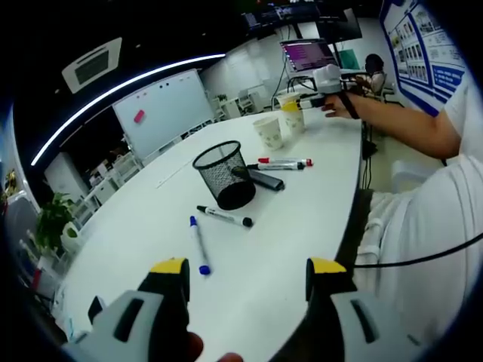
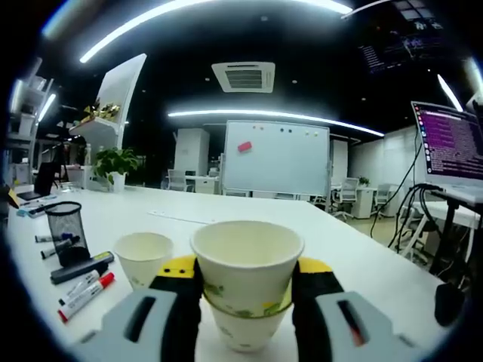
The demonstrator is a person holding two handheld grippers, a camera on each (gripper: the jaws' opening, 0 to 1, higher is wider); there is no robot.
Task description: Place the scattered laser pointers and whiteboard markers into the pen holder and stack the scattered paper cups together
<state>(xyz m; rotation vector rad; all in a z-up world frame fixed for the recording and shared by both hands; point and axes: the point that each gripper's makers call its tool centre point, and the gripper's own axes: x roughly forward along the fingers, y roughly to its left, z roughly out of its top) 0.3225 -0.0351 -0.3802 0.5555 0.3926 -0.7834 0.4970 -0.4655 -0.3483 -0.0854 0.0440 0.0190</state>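
Markers (image 1: 223, 216) lie around the pen holder (image 1: 223, 175).

Office — whiteboard (image 2: 275, 158), laptop (image 2: 451, 143)

A long white table (image 1: 302, 226) carries everything. Near its middle in the left gripper view stands a black mesh pen holder (image 1: 224, 176), upright. On the near side of it lie a black-capped whiteboard marker (image 1: 225, 216) and a blue marker (image 1: 199, 245), close together but apart. On the far right side of the holder a dark laser pointer (image 1: 260, 179) lies against its base, with a red-capped marker (image 1: 285, 161) and another marker (image 1: 281, 166) side by side just beyond. Farther along stands a paper cup (image 1: 269, 132) with a printed pattern. In the right gripper view, a second patterned cup (image 2: 240, 324) rests on the tabletop beside it.
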